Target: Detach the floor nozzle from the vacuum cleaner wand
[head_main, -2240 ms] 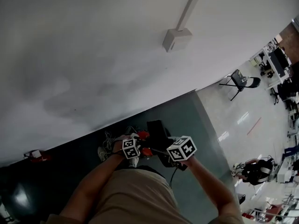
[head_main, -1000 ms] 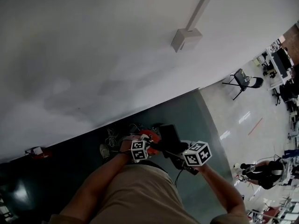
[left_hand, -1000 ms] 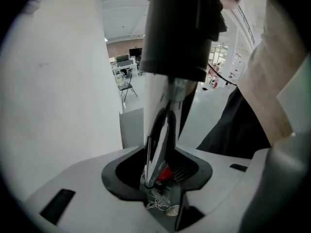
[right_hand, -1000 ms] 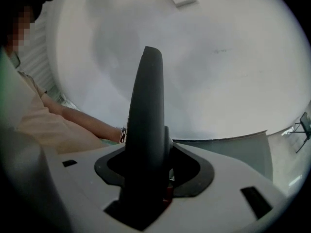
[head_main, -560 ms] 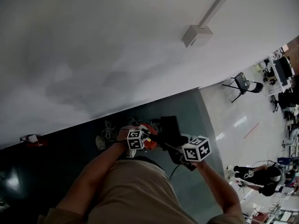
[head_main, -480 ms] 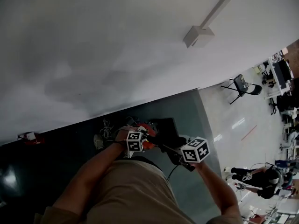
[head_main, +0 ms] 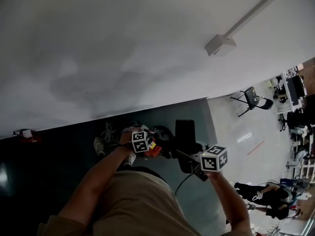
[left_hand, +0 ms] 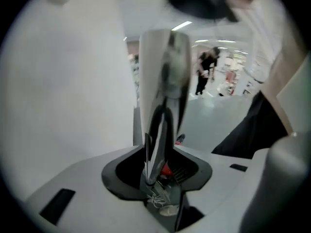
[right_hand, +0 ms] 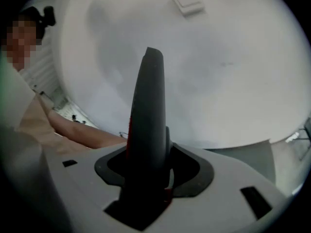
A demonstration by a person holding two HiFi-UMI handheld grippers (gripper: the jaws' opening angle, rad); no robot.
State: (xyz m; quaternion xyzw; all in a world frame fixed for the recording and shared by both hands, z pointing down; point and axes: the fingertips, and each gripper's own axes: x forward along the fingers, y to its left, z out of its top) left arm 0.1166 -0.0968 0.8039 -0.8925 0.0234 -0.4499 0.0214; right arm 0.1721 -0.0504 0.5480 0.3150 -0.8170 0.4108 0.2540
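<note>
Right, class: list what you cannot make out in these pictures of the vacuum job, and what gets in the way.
Left gripper view: the wand in the left gripper is blurred; its far end smears out.
Right gripper view: the right gripper clamps a dark grey part, too close to identify.
Head view: whether the floor nozzle is off the wand; the joint is tiny and dark.

Head view: the dark vacuum body with red-orange trim [head_main: 158, 142] is small and murky, half behind the left gripper [head_main: 149, 148]. How the black rectangular piece [head_main: 184, 131] joins it, can't tell. The right gripper [head_main: 195, 167] has its tips lost in black. In the left gripper view a blurred pale upright shape [left_hand: 163, 91] fills the middle. In the right gripper view it's a dark grey fin [right_hand: 148, 125]. Jaw or vacuum part? Can't tell.
</note>
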